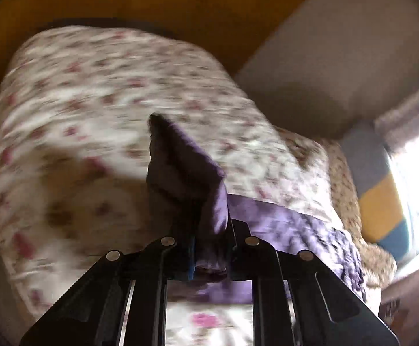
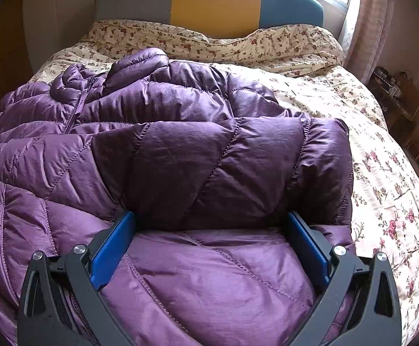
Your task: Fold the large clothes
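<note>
Left gripper (image 1: pixel 209 248), clamped on a bunched purple edge of the jacket (image 2: pixel 180 150), lifts it above the floral quilt (image 2: pixel 382 190), probably to carry that part over for a fold. Right gripper (image 2: pixel 209 245), jaws wide apart with nothing pinched, rests on a folded padded section, seemingly pinning the jacket flat on the bed.

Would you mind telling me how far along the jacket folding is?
Done: one side of the purple jacket already lies folded over its body on the bed. In hand: the left gripper is shut on a bunched piece of it; the right gripper rests open on it. Left: the remaining folds; the collar end is rumpled.
</note>
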Available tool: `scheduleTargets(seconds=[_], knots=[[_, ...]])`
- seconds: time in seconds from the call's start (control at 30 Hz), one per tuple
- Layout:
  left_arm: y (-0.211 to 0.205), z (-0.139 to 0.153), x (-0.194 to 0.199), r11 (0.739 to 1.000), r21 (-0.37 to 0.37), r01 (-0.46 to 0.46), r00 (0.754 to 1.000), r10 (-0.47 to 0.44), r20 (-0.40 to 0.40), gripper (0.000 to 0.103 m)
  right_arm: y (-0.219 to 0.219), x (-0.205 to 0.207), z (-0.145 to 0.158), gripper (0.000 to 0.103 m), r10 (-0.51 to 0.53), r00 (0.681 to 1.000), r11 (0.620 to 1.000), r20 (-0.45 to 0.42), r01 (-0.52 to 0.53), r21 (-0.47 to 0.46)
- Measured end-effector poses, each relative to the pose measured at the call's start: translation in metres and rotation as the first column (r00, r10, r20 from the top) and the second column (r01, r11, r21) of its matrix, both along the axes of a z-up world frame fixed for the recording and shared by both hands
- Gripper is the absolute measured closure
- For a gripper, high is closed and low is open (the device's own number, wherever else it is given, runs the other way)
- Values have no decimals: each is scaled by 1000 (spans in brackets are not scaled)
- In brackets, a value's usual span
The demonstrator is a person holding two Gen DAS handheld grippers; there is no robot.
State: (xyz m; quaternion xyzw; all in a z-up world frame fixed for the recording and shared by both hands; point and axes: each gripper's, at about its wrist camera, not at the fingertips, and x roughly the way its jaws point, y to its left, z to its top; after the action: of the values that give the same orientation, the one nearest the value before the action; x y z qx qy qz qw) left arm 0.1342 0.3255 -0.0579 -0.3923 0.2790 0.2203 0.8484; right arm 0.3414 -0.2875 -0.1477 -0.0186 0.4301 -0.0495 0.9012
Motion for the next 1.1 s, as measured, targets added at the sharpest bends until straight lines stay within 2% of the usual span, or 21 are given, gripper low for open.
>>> scheduleTargets(seconds=[0.17,0.27,0.37,0.57,0.67,0.8,0.97,1.03,1.07,1.1], knots=[[-48,19,59,987,27,161,986,-162,41,93,-1,0,0,2,0,1000,1000,0,0,0],[-90,28,95,961,44,272,960,-274,61,94,0,-1,0,2,0,1000,1000,0,0,2],[-135,34,130,927,41,373,923,-376,78,94,-1,0,0,2,0,1000,1000,1,0,2],[-231,39,183,822,12,569,816,-567,113,94,0,-1,0,2,-1,1000,1000,2,1,6],[-283,39,200,743,-2,669,736,-663,139,94,-1,0,0,2,-1,1000,1000,3,1,10],[-329,34,213,662,-18,749,657,-739,153,94,-1,0,1,2,-1,1000,1000,4,1,18],[-368,25,225,580,-56,813,580,-795,175,94,-3,0,1,2,1,1000,1000,6,-1,22],[-379,18,229,534,-81,841,539,-820,192,94,-3,0,0,2,1,1000,1000,6,-1,22],[-383,15,232,526,-85,846,532,-825,190,94,-3,0,0,2,1,1000,1000,6,-1,22],[-394,12,236,506,-93,857,514,-835,194,94,-2,0,1,2,1,1000,1000,6,-1,22]])
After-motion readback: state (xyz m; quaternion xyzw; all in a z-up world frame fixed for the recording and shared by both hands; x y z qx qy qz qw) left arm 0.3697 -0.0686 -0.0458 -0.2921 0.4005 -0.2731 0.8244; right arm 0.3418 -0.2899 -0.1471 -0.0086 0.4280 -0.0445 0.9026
